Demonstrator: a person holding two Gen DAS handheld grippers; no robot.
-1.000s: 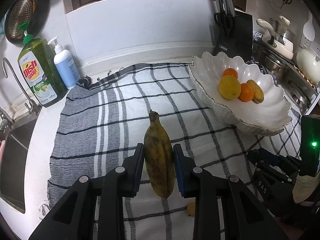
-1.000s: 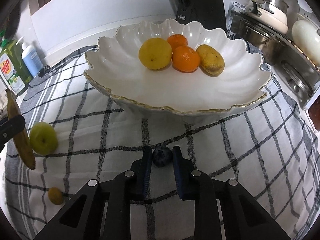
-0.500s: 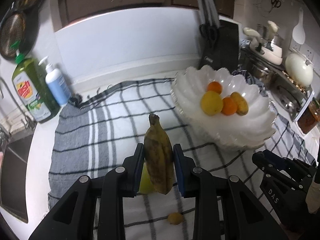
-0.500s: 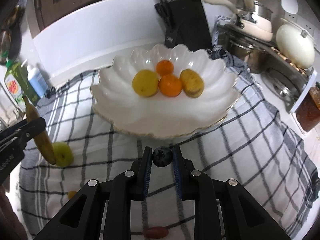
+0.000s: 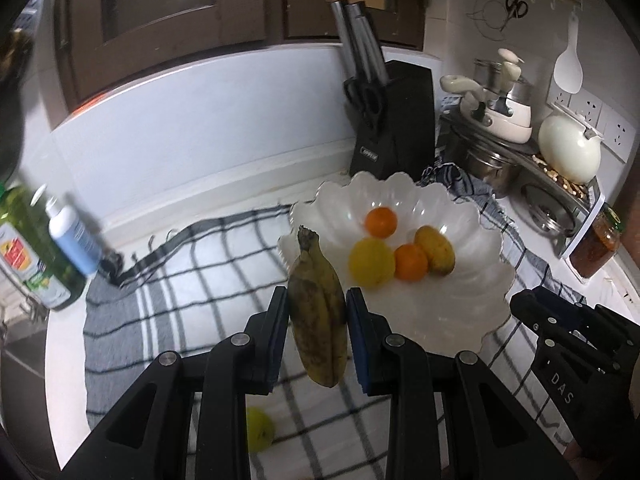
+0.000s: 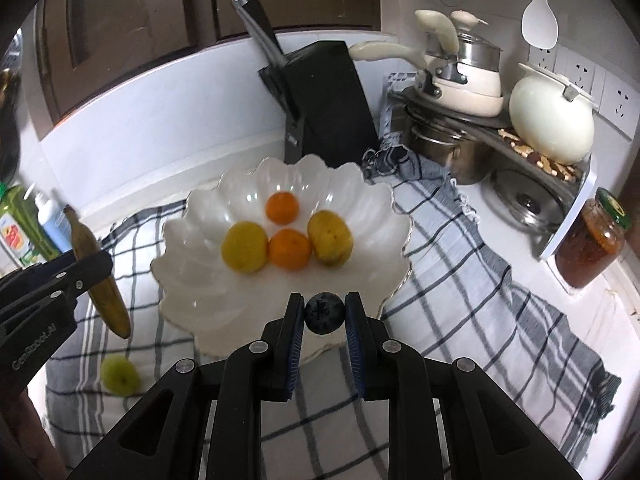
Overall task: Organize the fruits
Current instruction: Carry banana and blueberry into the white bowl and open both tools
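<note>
My left gripper (image 5: 318, 322) is shut on a brown-spotted banana (image 5: 318, 308) and holds it in the air at the left rim of the white scalloped bowl (image 5: 460, 316). My right gripper (image 6: 324, 318) is shut on a dark blueberry (image 6: 324, 313), held above the bowl's (image 6: 188, 280) near rim. The bowl holds two oranges (image 6: 290, 249), a yellow lemon (image 6: 244, 246) and a yellow-brown fruit (image 6: 330, 237). A green fruit (image 6: 119, 374) lies on the checked cloth (image 6: 480, 300) below the left gripper (image 6: 60, 280). The right gripper shows at the right in the left wrist view (image 5: 560, 332).
A black knife block (image 6: 328, 104) stands behind the bowl. Pots and a white kettle (image 6: 550, 120) sit on a rack at the right, with a jar (image 6: 590, 246) beside it. Soap bottles (image 5: 36, 256) stand at the left by the sink.
Both grippers have risen and moved toward the bowl with their fruit. The banana now hangs at the bowl's left rim and the blueberry is over its near rim.
</note>
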